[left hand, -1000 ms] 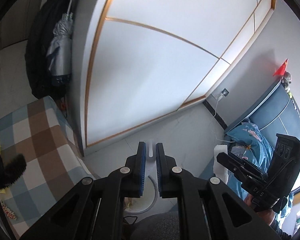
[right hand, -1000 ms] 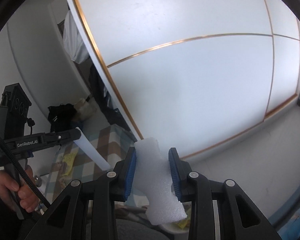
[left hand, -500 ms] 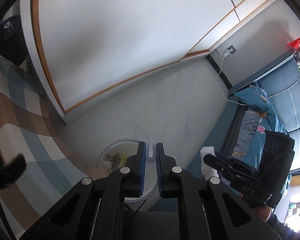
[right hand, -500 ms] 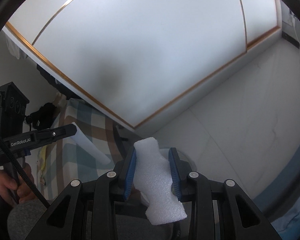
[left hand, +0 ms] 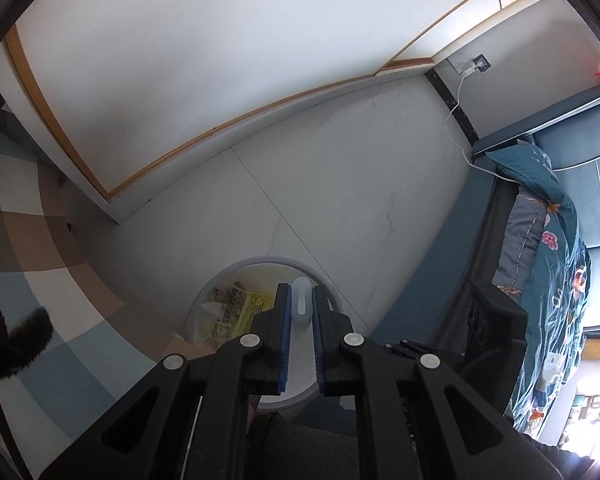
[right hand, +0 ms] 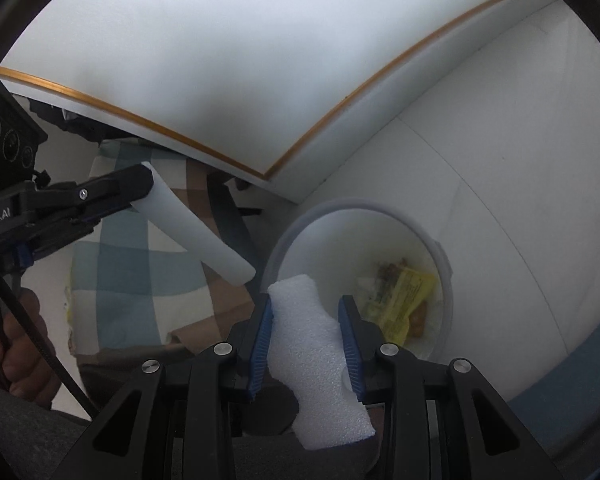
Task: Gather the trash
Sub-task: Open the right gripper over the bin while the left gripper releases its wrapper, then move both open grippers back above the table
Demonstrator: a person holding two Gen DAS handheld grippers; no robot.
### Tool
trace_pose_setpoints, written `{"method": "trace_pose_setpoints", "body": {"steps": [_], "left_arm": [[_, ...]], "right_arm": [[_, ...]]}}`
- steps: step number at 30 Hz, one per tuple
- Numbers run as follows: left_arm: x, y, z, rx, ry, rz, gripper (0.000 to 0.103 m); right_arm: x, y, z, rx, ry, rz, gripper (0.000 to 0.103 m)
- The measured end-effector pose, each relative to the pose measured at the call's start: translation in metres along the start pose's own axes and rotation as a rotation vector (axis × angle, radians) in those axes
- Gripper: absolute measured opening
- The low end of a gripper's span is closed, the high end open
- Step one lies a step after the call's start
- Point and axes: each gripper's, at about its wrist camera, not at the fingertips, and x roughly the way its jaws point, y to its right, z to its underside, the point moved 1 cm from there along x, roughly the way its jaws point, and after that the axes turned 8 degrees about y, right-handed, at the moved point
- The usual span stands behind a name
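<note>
My left gripper (left hand: 300, 300) is shut on a thin white foam strip (left hand: 301, 305), which shows as a long white piece (right hand: 196, 228) in the right wrist view. It hangs above a round white trash bin (left hand: 220, 276) on the floor. My right gripper (right hand: 306, 312) is shut on a chunky white foam block (right hand: 312, 356), just over the near rim of the same bin (right hand: 446, 276). Inside the bin lies a yellow wrapper (right hand: 400, 300) with other scraps.
A plaid blue, brown and white cloth surface (left hand: 32, 240) lies to the left of the bin. A white wardrobe with gold trim (left hand: 220, 60) stands behind. A blue bed with floral bedding (left hand: 548, 220) is on the right. The floor (left hand: 340, 200) is pale tile.
Both grippers have tilted down and moved over the trash bin, still holding their foam pieces. The bin has come fully into both views.
</note>
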Motion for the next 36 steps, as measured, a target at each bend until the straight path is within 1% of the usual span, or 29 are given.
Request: {"method": "trace_pose_setpoints", "body": {"steps": [3, 5, 6, 7, 10, 12, 14, 15, 16, 20, 21, 22, 24, 26, 27, 28, 29, 30, 31, 36], "left_arm": [[0.008, 0.003, 0.001, 0.022, -0.029, -0.002, 0.006], [0.010, 0.003, -0.001, 0.021, -0.037, -0.004, 0.006], [0.010, 0.002, -0.002, 0.019, -0.038, -0.003, 0.006], [0.011, 0.001, -0.003, 0.016, -0.042, -0.002, 0.006], [0.017, 0.000, -0.005, 0.006, -0.060, 0.002, 0.006], [0.022, 0.001, -0.003, 0.003, -0.080, 0.004, 0.006], [0.026, 0.002, -0.002, 0.003, -0.090, -0.001, 0.006], [0.028, 0.002, 0.000, 0.003, -0.099, -0.003, 0.006], [0.031, 0.003, 0.001, 0.002, -0.114, -0.003, 0.006], [0.042, 0.009, 0.008, 0.022, -0.188, -0.012, 0.006], [0.043, 0.010, 0.009, 0.026, -0.198, -0.016, 0.009], [0.045, 0.011, 0.011, 0.029, -0.215, -0.025, 0.010], [0.046, 0.011, 0.013, 0.031, -0.232, -0.037, 0.011], [0.046, 0.010, 0.013, 0.027, -0.249, -0.062, 0.017], [0.044, 0.007, 0.013, 0.017, -0.255, -0.073, 0.025], [0.043, 0.004, 0.013, 0.001, -0.252, -0.074, 0.035], [0.040, 0.003, 0.013, -0.010, -0.248, -0.072, 0.041], [0.037, 0.000, 0.013, -0.023, -0.239, -0.072, 0.053], [0.035, -0.001, 0.013, -0.027, -0.234, -0.074, 0.058], [0.020, -0.005, 0.015, -0.049, -0.197, -0.077, 0.059]], "right_arm": [[0.011, 0.003, 0.004, -0.002, -0.022, -0.006, 0.034], [0.013, 0.007, 0.005, -0.010, -0.028, 0.006, 0.038], [0.015, 0.008, 0.006, -0.010, -0.031, 0.012, 0.047], [0.016, 0.011, 0.005, -0.006, -0.032, 0.017, 0.050], [0.017, 0.016, 0.006, 0.018, -0.035, 0.038, 0.053], [0.017, 0.021, 0.007, 0.035, -0.040, 0.039, 0.054], [0.011, 0.026, 0.009, 0.041, -0.035, 0.042, 0.054], [0.007, 0.028, 0.010, 0.041, -0.032, 0.046, 0.055], [0.006, 0.029, 0.009, 0.041, -0.027, 0.055, 0.058], [-0.012, 0.040, 0.006, 0.041, 0.040, 0.149, 0.061], [-0.018, 0.044, 0.004, 0.050, 0.060, 0.165, 0.062], [-0.023, 0.047, 0.002, 0.061, 0.073, 0.176, 0.065], [-0.034, 0.053, -0.001, 0.085, 0.103, 0.185, 0.066], [-0.043, 0.058, -0.003, 0.098, 0.123, 0.198, 0.070], [-0.047, 0.061, -0.004, 0.105, 0.130, 0.207, 0.072], [-0.050, 0.063, -0.004, 0.111, 0.134, 0.210, 0.072], [-0.054, 0.065, -0.004, 0.119, 0.137, 0.206, 0.072], [-0.055, 0.065, -0.002, 0.123, 0.140, 0.205, 0.072], [-0.057, 0.065, -0.001, 0.129, 0.142, 0.208, 0.073], [-0.063, 0.055, 0.001, 0.122, 0.152, 0.194, 0.075]]}}
